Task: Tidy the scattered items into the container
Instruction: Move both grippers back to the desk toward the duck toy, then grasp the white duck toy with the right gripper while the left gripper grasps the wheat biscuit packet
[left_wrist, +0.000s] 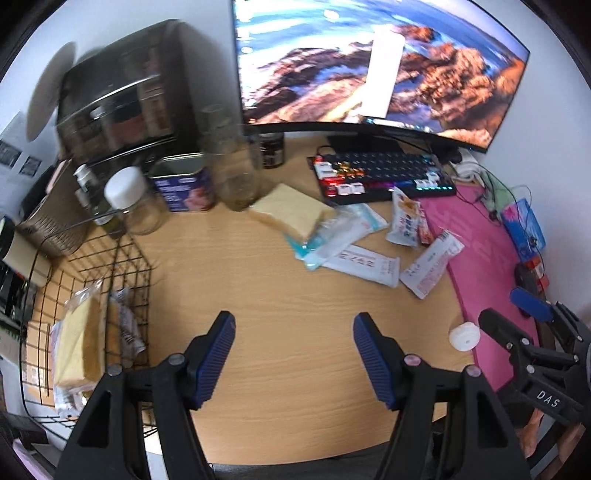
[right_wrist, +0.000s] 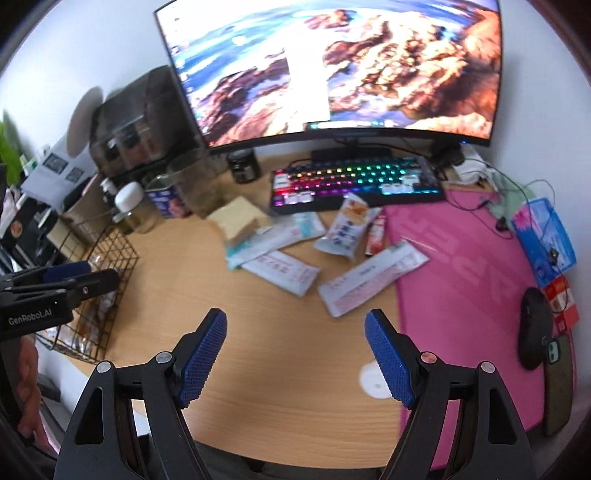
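I am holding both claws over the bare front of the desk (left_wrist: 288, 280), between picks. My left claw (left_wrist: 293, 356) is standing with its jaws apart and nothing between them; my right claw (right_wrist: 295, 360) is the same, jaws apart and empty. The wire basket (left_wrist: 110, 266), which I am taking as the container and as my landmark, is sitting at the desk's left edge and is already carrying a wrapped bread slice (left_wrist: 79, 343) and at least one more packet whose kind I cannot tell. Still outside it, well to the basket's right, are lying another wrapped bread slice (left_wrist: 291, 210), a clear pouch (left_wrist: 332, 240) partly under that bread, a long white sachet (left_wrist: 369, 266), a second white sachet (left_wrist: 432, 266) touching the pink mat (right_wrist: 461, 288), and a small snack packet (right_wrist: 345, 230) nearest the keyboard (right_wrist: 354, 181). I am judging the task as partly done, with the step in hand being the approach to the next item. The next move is calling for one claw to travel rightward from the basket, drop over a sachet and close across its narrow width. The flat packets are lying flush on the desk, so catching an edge may be awkward.
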